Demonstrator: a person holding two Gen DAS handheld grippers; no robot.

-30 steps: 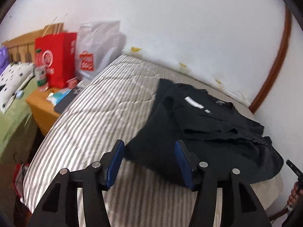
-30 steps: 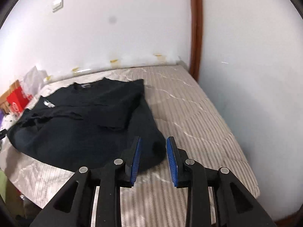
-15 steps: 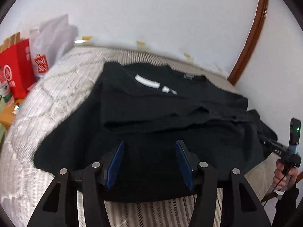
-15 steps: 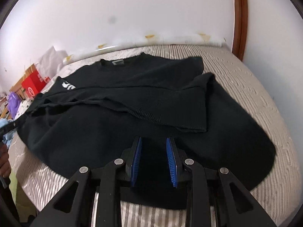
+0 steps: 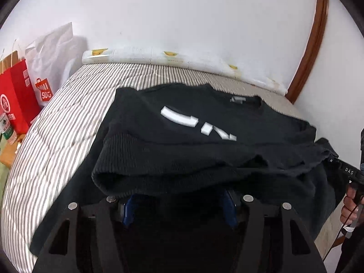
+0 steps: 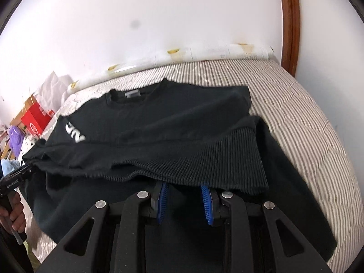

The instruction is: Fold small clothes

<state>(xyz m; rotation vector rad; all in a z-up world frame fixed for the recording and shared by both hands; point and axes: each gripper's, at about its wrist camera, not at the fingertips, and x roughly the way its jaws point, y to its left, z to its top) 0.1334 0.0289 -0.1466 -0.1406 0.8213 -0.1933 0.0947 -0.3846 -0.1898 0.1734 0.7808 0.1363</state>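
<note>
A black sweater [image 5: 204,141] with white letters and a grey neck label lies on the striped mattress [image 5: 68,118]; its ribbed hem is folded up over the body. My left gripper [image 5: 179,201] is open, its blue pads under the left part of the folded ribbed edge. My right gripper [image 6: 185,199] is open, its pads partly under the ribbed edge [image 6: 204,159] on the right. The sweater [image 6: 159,125] fills the right wrist view. Each gripper shows at the other view's edge, the right one [image 5: 348,173] and the left one [image 6: 16,177], at the sweater's sides.
A red paper bag [image 5: 13,100] and a white shopping bag [image 5: 52,68] stand left of the bed. A white wall and a brown door frame [image 5: 311,38] lie behind. A wooden nightstand [image 5: 9,154] is at far left. Bare mattress [image 6: 307,118] lies right of the sweater.
Both grippers have moved forward over the sweater, from the mattress edge to the folded ribbed hem. Their jaws remain open.
</note>
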